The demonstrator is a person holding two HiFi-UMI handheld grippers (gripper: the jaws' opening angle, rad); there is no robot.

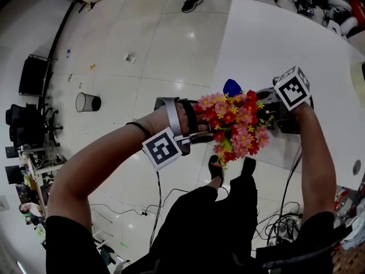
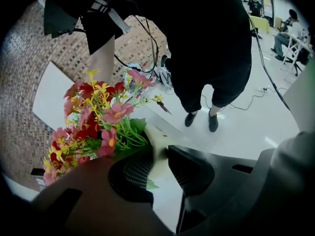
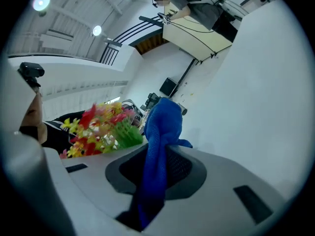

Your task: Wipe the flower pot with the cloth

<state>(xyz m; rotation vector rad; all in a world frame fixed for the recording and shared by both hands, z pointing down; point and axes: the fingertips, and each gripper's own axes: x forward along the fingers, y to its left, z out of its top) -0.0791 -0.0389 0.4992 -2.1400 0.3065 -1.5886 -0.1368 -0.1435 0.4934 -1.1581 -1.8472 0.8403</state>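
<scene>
The left gripper (image 2: 157, 162) is clenched on the flower pot (image 2: 156, 142). Its cream wall sits between the two dark jaws, low in the middle of the left gripper view, and the jaws stand fairly wide because the wall fills the space between them. This grip holds the pot clear of any surface, and I judge that is so its sides can be reached all round.

In the head view the pot sits at the centre of the frame, over the edge of the white table (image 1: 274, 39) and above the person's feet. It is buried there under the artificial flowers (image 1: 234, 124).

The right gripper (image 3: 157, 157) is clamped on the blue cloth (image 3: 162, 127). The cloth rises out of the jaws as a bunched tuft, so a loose end leads and can meet the pot before the hard jaws do. In the right gripper view the flowers lie just left of the cloth, near it but apart, so no wiping contact shows yet.

The pot's long axis runs from base to blooms. In the left gripper view the stems fan toward the upper left of the frame and the cream body runs down toward the bottom centre. It seems to be carried roughly upright with the mouth toward the head camera, though too little of the body shows to be sure of the tilt.
</scene>
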